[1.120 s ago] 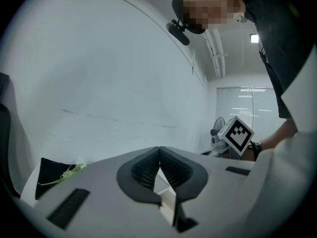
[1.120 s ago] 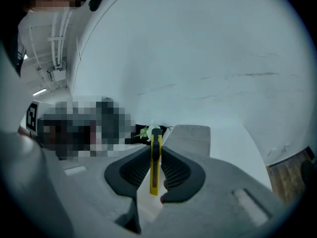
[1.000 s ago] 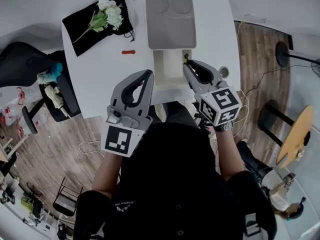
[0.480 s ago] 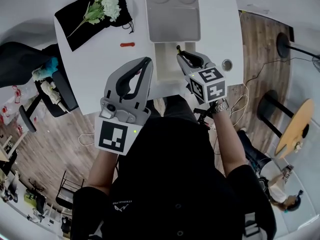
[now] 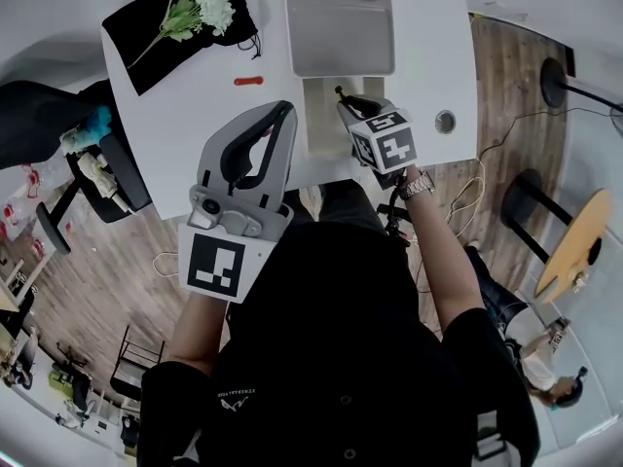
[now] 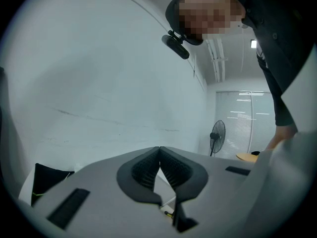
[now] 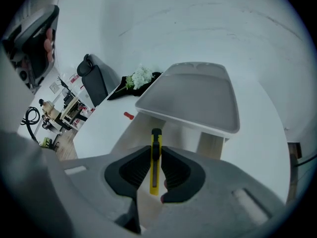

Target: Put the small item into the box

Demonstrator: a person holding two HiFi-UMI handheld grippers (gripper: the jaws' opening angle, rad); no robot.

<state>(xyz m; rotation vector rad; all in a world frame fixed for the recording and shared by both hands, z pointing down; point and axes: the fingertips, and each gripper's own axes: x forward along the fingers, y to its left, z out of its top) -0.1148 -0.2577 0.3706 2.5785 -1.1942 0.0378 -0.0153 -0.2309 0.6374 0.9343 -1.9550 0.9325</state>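
Right gripper view: knife point(image 7: 155, 172) clamped lengthwise in right gripper point(image 7: 156, 150), tip toward box point(image 5: 323, 129) just ahead (left gripper point(image 6: 159, 150) closed, empty).

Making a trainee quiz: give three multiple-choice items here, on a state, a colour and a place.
1. The left claw is: A shut and empty; B shut on a pen; C wide open.
2. The knife in the right claw is: A red; B yellow; C blue.
3. The white flowers lie: A in the left claw; B in the right claw; C on the black cloth.
Answers: 1 A, its jaws meet on nothing; 2 B, yellow body between the jaws; 3 C, they rest on it.
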